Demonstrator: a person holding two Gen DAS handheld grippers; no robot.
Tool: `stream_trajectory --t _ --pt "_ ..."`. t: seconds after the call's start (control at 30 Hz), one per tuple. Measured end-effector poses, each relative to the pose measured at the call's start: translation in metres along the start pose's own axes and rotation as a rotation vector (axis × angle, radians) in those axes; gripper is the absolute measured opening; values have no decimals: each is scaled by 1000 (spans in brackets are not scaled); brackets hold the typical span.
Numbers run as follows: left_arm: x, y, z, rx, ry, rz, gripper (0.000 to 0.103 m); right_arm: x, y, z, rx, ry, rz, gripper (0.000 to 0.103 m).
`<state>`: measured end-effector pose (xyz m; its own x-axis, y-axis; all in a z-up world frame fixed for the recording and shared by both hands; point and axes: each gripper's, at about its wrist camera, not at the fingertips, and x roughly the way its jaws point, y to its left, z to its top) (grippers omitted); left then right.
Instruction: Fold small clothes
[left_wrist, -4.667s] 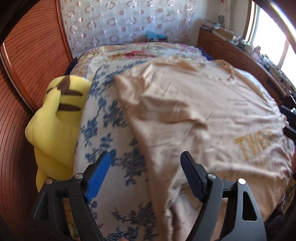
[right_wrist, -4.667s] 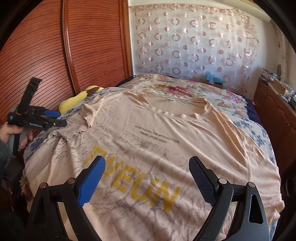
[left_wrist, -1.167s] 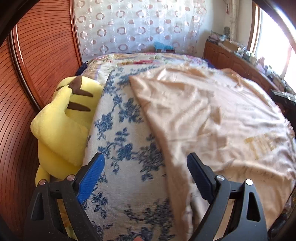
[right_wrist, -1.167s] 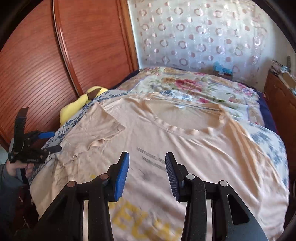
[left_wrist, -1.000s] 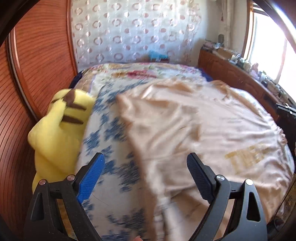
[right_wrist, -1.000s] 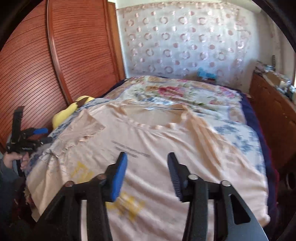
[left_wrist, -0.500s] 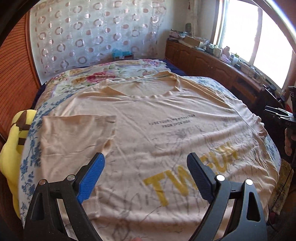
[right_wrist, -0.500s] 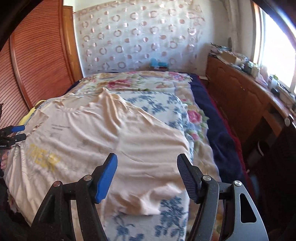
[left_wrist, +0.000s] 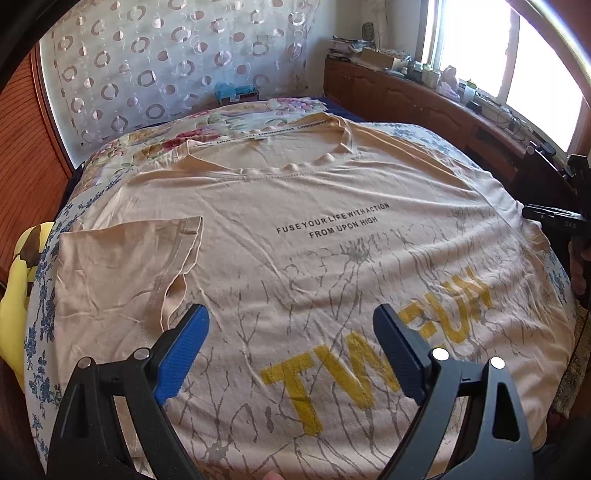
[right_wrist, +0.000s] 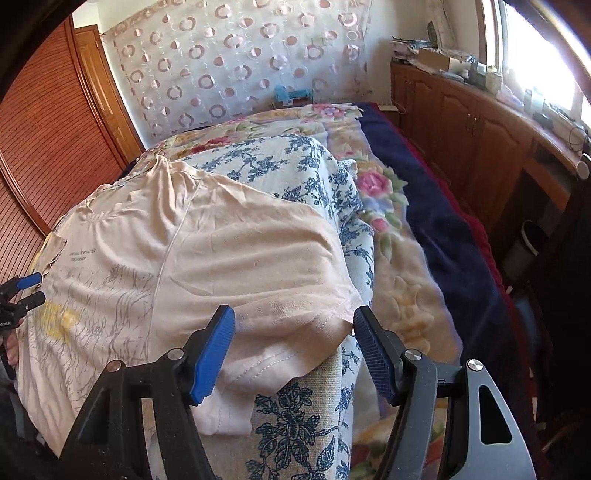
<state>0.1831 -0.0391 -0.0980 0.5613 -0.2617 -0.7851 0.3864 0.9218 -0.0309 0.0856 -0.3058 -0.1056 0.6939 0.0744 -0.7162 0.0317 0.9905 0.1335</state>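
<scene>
The left claw (left_wrist: 291, 347) is spread wide over the beige T-shirt (left_wrist: 314, 258), holding nothing. The right claw (right_wrist: 293, 347) also gapes, its blue pads flanking the unfolded sleeve (right_wrist: 280, 280), perhaps brushing it. The soft, wrinkled shirt lies flat on the floral bed (right_wrist: 402, 266).

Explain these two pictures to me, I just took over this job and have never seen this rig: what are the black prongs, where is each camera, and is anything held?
No robot here: a person holds a two-finger gripper in each hand, each with a fisheye camera looking along its fingers. The left wrist view shows the left gripper open above a T-shirt spread face up on a bed, one sleeve folded inward. The right wrist view shows the right gripper open at the other sleeve, which lies flat, not folded. Neither holds anything. A yellow plush toy lies at the bed's edge.
</scene>
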Motion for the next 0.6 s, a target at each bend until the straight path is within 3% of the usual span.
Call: stream_trajectory --t 0.2,0.27,0.43,0.5,0.6 --pt "12 -2 -6 10 27 23 92 -11 19 -24 5 6 1 63" --pt "12 -2 -6 9 27 23 93 -16 21 -33 2 13 -5 56" --pt "8 0 -7 -7 36 33 100 -30 27 -46 -46 14 -59 19" --pt "8 1 -7 -13 39 35 101 -35 22 -34 -58 8 -62 10" --pt "10 2 -8 -15 42 36 103 -39 23 -31 -62 5 -55 6"
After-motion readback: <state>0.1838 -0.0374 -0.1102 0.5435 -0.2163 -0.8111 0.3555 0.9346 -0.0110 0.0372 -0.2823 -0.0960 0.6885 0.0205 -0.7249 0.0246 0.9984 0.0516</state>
